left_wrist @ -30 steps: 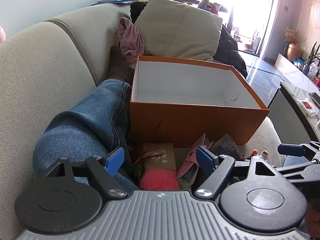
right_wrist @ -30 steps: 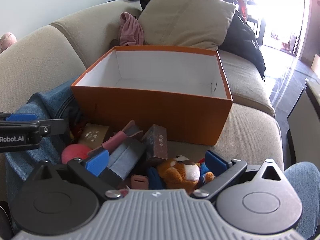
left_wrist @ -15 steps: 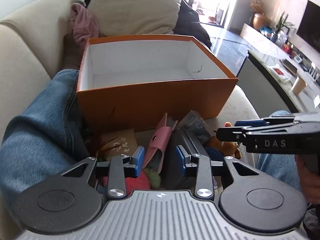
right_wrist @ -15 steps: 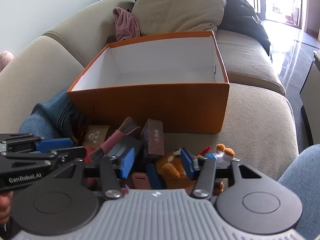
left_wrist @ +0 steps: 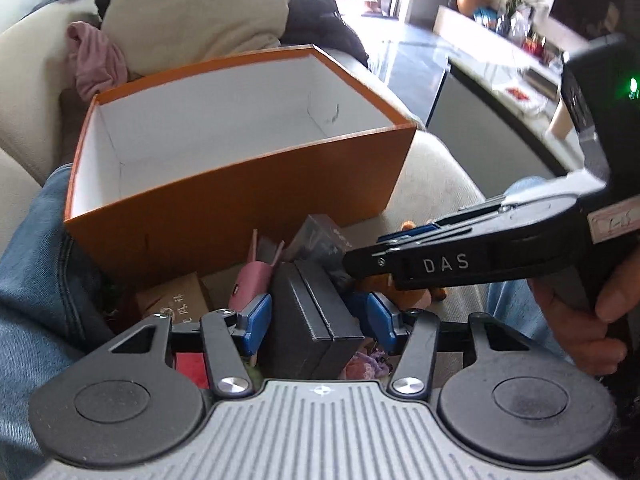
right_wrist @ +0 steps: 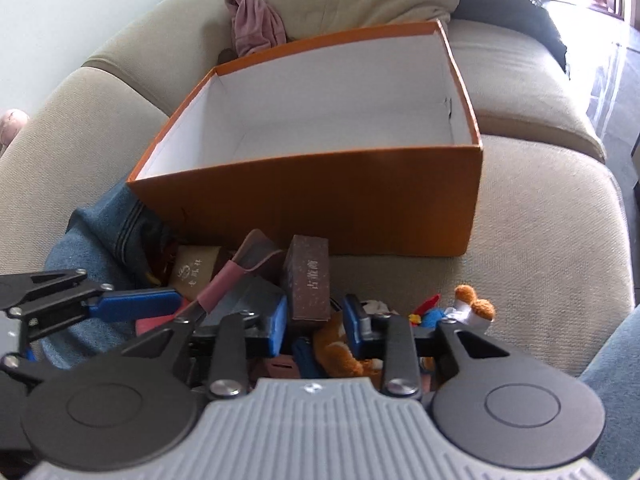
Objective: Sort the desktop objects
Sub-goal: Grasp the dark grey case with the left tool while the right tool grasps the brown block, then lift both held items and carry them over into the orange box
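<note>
An empty orange box (left_wrist: 240,200) (right_wrist: 320,200) with a white inside stands on the sofa. In front of it lies a pile of small items. My left gripper (left_wrist: 318,320) straddles a black case (left_wrist: 312,320); its jaws are opening and the pads stand just clear of the case's sides. My right gripper (right_wrist: 316,324) is closing over the near end of a brown box (right_wrist: 308,280) and a plush bear (right_wrist: 340,354), with small gaps at the pads. In the pile also lie a pink pouch (left_wrist: 250,284) and a tan card box (left_wrist: 176,296).
A leg in jeans (left_wrist: 36,280) lies left of the pile, against the box. Behind the box are a beige cushion (left_wrist: 192,12) and a pink cloth (left_wrist: 96,60). The hand-held right gripper (left_wrist: 372,248) crosses the left wrist view. A low table (left_wrist: 500,80) stands at the right.
Both grippers came down closer over the pile. The left jaws narrowed, then widened around the black case. The right jaws narrowed steadily over the brown box and the bear.
</note>
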